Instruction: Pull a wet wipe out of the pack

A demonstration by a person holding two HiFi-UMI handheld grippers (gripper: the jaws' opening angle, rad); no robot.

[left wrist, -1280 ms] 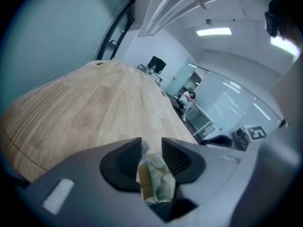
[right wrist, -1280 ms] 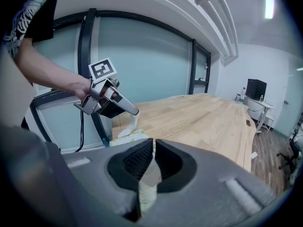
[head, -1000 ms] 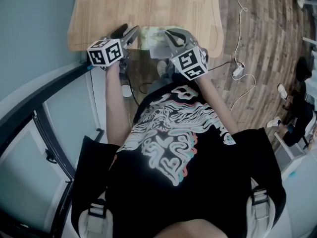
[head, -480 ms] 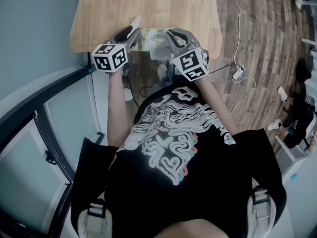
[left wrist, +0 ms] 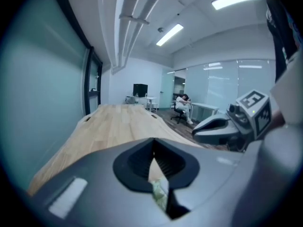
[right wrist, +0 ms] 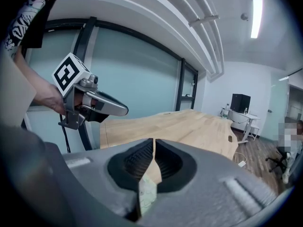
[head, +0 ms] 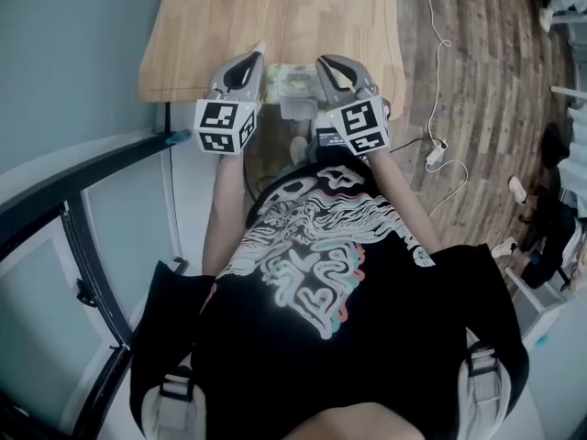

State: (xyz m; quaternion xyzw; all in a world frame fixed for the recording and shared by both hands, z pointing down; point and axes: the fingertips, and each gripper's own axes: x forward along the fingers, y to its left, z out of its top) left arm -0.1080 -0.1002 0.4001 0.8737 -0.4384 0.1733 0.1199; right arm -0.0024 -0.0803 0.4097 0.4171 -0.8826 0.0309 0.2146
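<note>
pack [head: 292, 82] pinched in jaws of right gripper [head: 326, 66] and just-closed left gripper [head: 255, 62].

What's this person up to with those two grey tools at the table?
A person holds a two-jaw gripper in each hand at the near edge of a wooden table, working on a wet-wipe pack between them. The left gripper has just been closing its jaws and pinches a greenish scrap; the right gripper is shut on a pale flap. Whether either is wipe or wrapper I can't tell.
</note>
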